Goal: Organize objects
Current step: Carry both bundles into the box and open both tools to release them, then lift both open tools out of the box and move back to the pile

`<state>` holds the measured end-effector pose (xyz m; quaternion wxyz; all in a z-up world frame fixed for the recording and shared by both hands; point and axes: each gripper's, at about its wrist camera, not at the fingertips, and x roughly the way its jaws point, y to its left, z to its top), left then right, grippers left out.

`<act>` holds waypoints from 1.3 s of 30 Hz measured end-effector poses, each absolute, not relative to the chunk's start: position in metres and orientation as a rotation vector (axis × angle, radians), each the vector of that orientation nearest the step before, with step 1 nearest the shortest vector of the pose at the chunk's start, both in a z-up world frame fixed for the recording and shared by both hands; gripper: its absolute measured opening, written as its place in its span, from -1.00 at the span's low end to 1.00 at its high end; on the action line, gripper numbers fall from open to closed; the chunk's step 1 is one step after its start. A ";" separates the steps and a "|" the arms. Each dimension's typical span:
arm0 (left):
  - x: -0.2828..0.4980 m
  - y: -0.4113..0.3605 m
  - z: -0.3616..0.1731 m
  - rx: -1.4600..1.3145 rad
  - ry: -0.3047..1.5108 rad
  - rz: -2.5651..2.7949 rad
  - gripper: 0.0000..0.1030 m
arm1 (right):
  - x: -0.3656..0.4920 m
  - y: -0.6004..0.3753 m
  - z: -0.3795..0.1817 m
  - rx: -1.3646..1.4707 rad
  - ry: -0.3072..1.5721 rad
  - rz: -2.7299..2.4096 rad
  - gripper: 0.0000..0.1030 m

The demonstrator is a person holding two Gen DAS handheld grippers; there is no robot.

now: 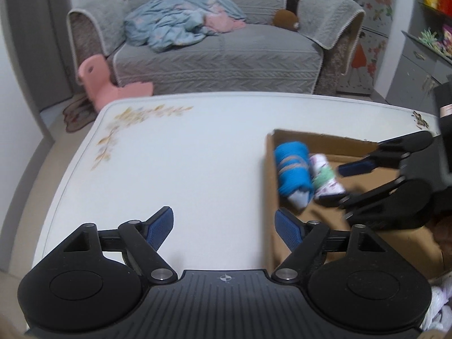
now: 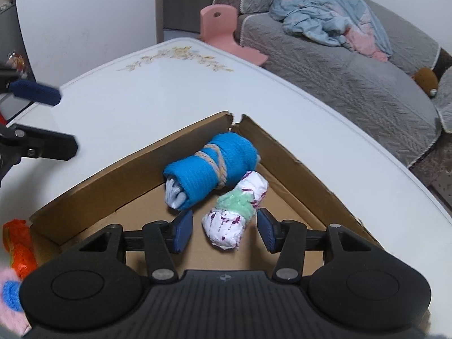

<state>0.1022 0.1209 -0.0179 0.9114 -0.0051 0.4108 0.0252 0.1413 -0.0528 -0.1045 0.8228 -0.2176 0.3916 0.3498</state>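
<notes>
On the white table [image 2: 197, 93] sits a cardboard box [image 2: 118, 163] holding two rolled socks: a blue roll [image 2: 214, 163] in the corner, a white-and-green roll [image 2: 240, 212] just beside it. Only the right wrist view shows orange [image 2: 17, 243] and pink [image 2: 8, 296] items left of the box. The left gripper [image 1: 224, 228] hangs wide open and empty over bare table. The right gripper [image 2: 224, 230] is partly open around the white roll, its pads apart from it. Beyond stands a grey sofa [image 1: 226, 56] with a blue blanket [image 1: 180, 19] and a pink stool [image 1: 99, 82].
</notes>
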 end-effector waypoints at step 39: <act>0.066 0.075 0.011 0.020 0.763 -0.069 0.69 | 0.074 -0.092 -0.054 -0.401 0.686 0.697 0.45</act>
